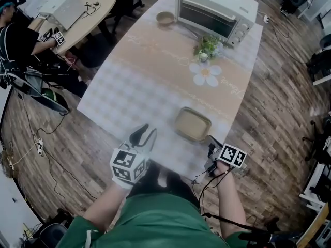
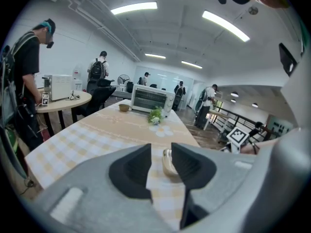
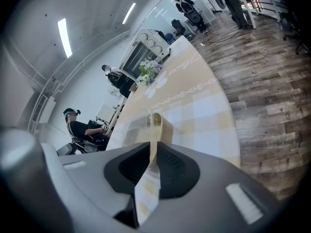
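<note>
The tan tray [image 1: 192,124] lies flat on the checked table [image 1: 129,87], near the edge at the 6 o'clock side, close to the person holding the tools. The right gripper [image 1: 210,140] meets the tray at its 4 o'clock corner. In the right gripper view the tray [image 3: 146,125] has its thin rim running right into the small gap of the right gripper [image 3: 151,152], and the jaws are squeezed narrow on that rim. The left gripper [image 1: 145,134] is at about 8 o'clock from the tray, near it but not touching it. In the left gripper view the left gripper [image 2: 160,152] has its jaws a little way apart with nothing held between them, and the tray [image 2: 167,161] shows through the gap, farther off on the cloth. A white flower picture [image 1: 205,74] is on the cloth at 12 o'clock from the tray. A small green plant [image 1: 208,46] stands just past the flower. Behind the plant, at the far 12 o'clock end of the table, sits a white toaster oven [image 1: 214,9]. A little bowl [image 1: 165,18] sits just beside the oven at its 9 o'clock side. Far off at 10 o'clock there is a round table [image 1: 88,9] with a person [image 1: 15,35] next to it.
</note>
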A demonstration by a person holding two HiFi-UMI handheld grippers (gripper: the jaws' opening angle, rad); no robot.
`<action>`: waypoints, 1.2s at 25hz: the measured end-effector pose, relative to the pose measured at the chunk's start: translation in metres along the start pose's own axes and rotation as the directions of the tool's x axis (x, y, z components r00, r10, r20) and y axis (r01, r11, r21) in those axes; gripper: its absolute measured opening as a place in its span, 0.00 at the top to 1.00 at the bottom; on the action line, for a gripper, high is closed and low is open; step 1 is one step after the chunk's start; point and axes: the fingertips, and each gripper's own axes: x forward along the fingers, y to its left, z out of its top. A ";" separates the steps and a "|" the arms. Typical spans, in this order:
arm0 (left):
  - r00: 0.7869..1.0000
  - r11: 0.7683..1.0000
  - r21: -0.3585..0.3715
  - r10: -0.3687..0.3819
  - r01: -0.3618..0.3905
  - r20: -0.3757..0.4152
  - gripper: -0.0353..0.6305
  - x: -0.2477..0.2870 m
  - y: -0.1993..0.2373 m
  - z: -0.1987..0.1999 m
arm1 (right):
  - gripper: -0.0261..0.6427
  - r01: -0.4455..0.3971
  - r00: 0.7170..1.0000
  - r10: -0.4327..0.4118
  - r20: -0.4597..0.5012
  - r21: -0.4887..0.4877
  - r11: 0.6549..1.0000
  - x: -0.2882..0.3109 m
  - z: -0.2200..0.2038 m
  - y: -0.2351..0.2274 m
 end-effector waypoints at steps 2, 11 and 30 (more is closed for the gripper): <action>1.000 1.000 0.004 -0.002 0.002 0.005 0.76 -0.002 -0.001 0.002 | 0.90 0.001 1.000 0.000 0.016 -0.020 1.000 -0.004 0.003 0.006; 0.999 1.000 0.022 -0.011 0.010 0.042 0.76 -0.018 -0.008 0.018 | 0.90 -0.003 0.993 0.030 0.119 -0.221 0.975 -0.040 0.019 0.059; 0.983 0.995 0.096 -0.054 0.037 0.176 0.76 -0.058 -0.033 0.085 | 0.90 0.024 0.882 0.225 0.414 -0.515 0.857 -0.160 0.060 0.205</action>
